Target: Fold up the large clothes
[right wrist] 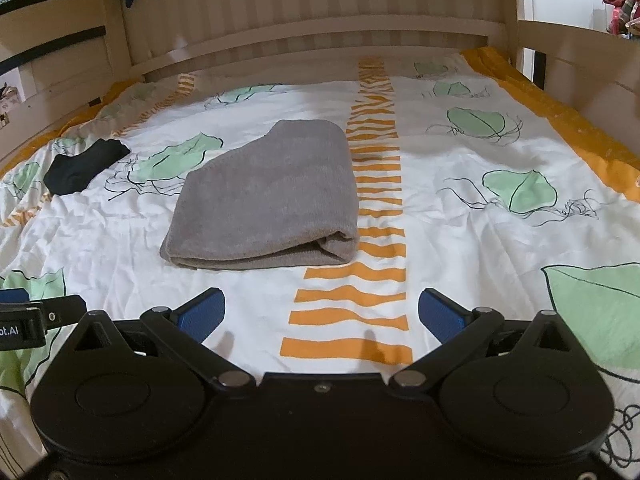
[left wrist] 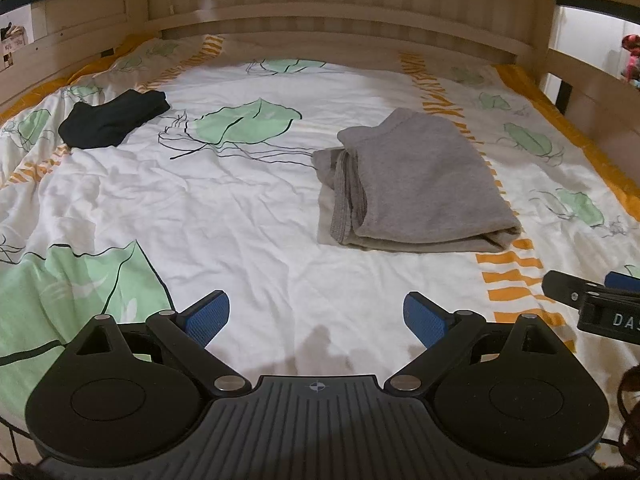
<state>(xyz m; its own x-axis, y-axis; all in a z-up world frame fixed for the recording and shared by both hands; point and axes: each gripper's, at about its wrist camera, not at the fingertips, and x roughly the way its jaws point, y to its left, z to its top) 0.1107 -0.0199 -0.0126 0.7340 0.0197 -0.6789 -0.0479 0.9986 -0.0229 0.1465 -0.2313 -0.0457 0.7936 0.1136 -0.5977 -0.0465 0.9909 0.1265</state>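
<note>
- Already folded, by the look of it: one grey garment (right wrist: 268, 196) lies as a layered rectangle on the bedspread (right wrist: 460, 240), its right edge touching the orange stripe band (right wrist: 360, 280).
- Layers show at its near edge; in the left wrist view a ribbed hem (left wrist: 348, 192) shows on the side away from the stripe band, slightly untidy.
- Step, as I judge it: fold finished or nearly so, both tools backed off toward the near side of the garment.
- Next move likely calls for either squaring that loose hem side or going for another piece; either way a low approach and a pinch on a fabric edge only, not the bedspread under it.
- Left gripper (left wrist: 316, 316): fingers spread wide, nothing between them, near side of the garment and off to its left.
- Right gripper (right wrist: 320, 312): fingers spread wide, holding nothing, over the stripe band, just short of the garment.
- Count: one grey garment, one small dark cloth item (left wrist: 114, 120) well apart to the garment's far left, two grippers.
- Wooden bed frame (right wrist: 320, 36) beyond the garment.
</note>
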